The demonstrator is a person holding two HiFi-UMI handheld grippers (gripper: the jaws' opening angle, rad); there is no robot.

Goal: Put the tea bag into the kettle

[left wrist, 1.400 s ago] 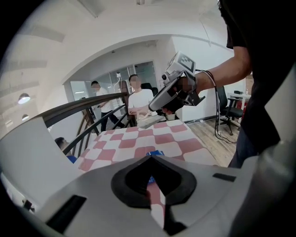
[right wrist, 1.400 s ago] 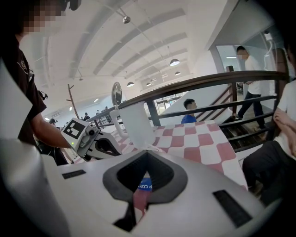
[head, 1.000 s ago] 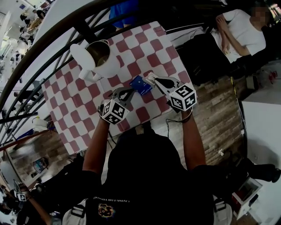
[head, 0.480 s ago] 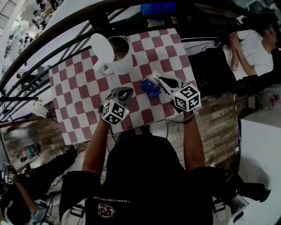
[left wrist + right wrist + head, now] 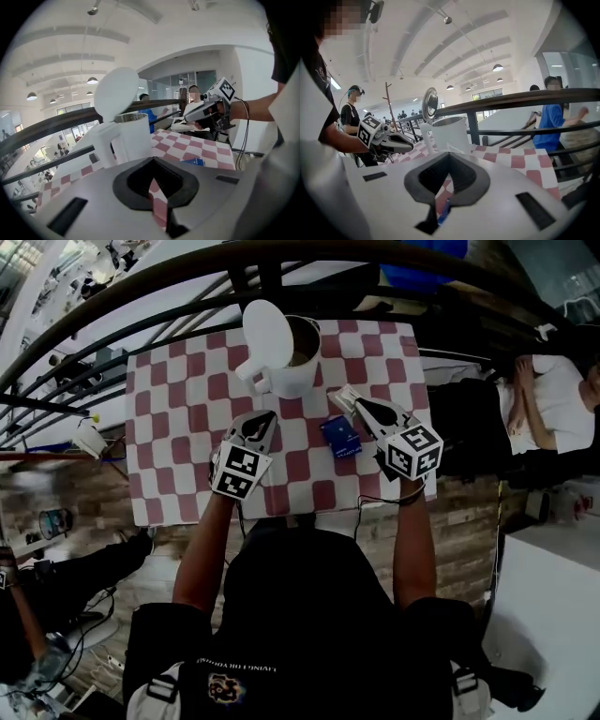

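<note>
The white kettle (image 5: pixel 292 367) stands at the far middle of the checked table (image 5: pixel 178 418) with its lid (image 5: pixel 266 334) tipped up and open. A blue tea bag packet (image 5: pixel 341 437) lies flat on the cloth, nearer than the kettle. My left gripper (image 5: pixel 263 416) hovers shut and empty, short of the kettle and left of the packet. Just right of the packet, my right gripper (image 5: pixel 339 397) is also shut and empty. The left gripper view shows the kettle (image 5: pixel 127 138), the packet (image 5: pixel 193 161) and the right gripper (image 5: pixel 206 105). The right gripper view shows the kettle (image 5: pixel 451 133) and the left gripper (image 5: pixel 389 140).
A black railing (image 5: pixel 187 296) runs close behind the table's far edge. A person (image 5: pixel 553 399) sits to the right, beyond the table. The wooden floor (image 5: pixel 459 521) lies below the near edge, where the holder's body stands.
Both grippers have risen and moved farther over the table toward the kettle. The left one has rolled. The packet lies where it was. Both stay shut.
</note>
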